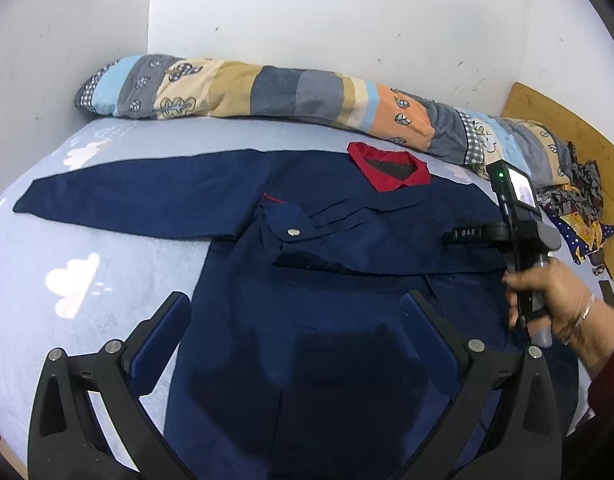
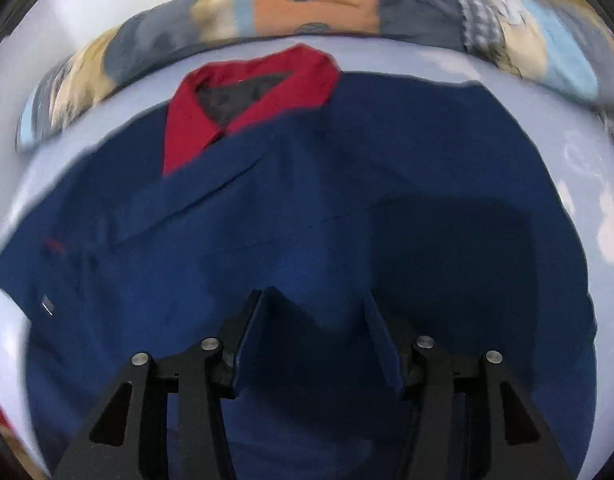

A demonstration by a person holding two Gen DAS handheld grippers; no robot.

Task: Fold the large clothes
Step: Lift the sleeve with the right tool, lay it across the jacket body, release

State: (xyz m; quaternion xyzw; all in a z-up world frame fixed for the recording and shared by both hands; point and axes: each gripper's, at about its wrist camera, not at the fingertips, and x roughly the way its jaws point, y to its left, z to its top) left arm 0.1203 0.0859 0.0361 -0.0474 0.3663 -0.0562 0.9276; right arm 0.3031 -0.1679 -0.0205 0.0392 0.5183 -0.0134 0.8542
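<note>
A navy blue jacket (image 1: 307, 312) with a red collar (image 1: 389, 170) lies flat on the light blue bed sheet (image 1: 87, 264). Its left sleeve (image 1: 139, 196) stretches out to the left; the right sleeve (image 1: 387, 240) is folded across the chest. My left gripper (image 1: 297, 304) is open and empty above the jacket's lower body. The right gripper's body shows in the left wrist view (image 1: 523, 240), held by a hand over the jacket's right side. In the blurred right wrist view my right gripper (image 2: 317, 300) is open above the jacket (image 2: 347, 200), below the collar (image 2: 243, 100).
A rolled patchwork quilt (image 1: 287, 96) lies along the white wall at the back of the bed. A heap of patterned clothes (image 1: 579, 208) sits at the right by a wooden board (image 1: 567, 128). The sheet shows bare to the left of the jacket.
</note>
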